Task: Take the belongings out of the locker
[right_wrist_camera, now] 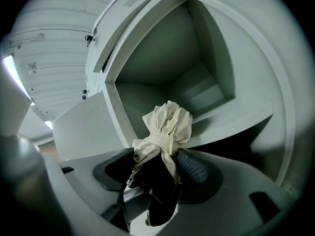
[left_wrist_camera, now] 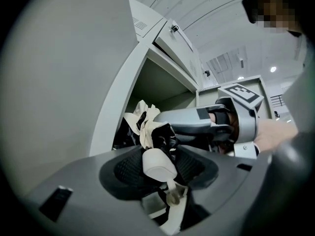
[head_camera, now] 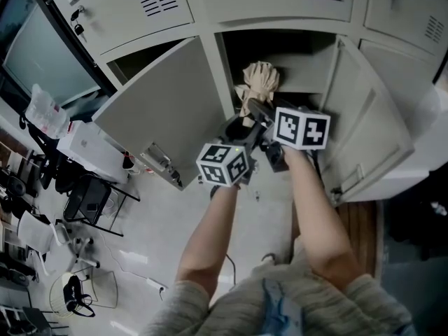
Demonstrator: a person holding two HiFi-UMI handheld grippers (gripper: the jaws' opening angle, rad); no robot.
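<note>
At the mouth of the open locker [head_camera: 315, 65], a cream cloth bundle [head_camera: 260, 82] hangs just in front of the shelf edge [right_wrist_camera: 231, 122], clear of the compartment floor. Its knotted top is plain to see. Below the knot it turns into dark folds that cannot be made out as any one thing.

From the head view the tips of both tools are lost under the bundle and behind the marker cubes, so the grip has to be read from the gripper views.

The right hand-held gripper [right_wrist_camera: 157, 168] has its jaws spread wide. The bundle's dark lower part hangs between them, brushing the pads without being pinched.

The left hand-held gripper [left_wrist_camera: 160, 168] has its jaws partly drawn in around the bundle's lower end, where a pale rolled piece and a dangling strip sit between the pads. It is holding the bundle, though the actual contact is shadowed.

The locker's back wall is dim, and the left door [head_camera: 161, 103] hides the neighbouring compartment.
</note>
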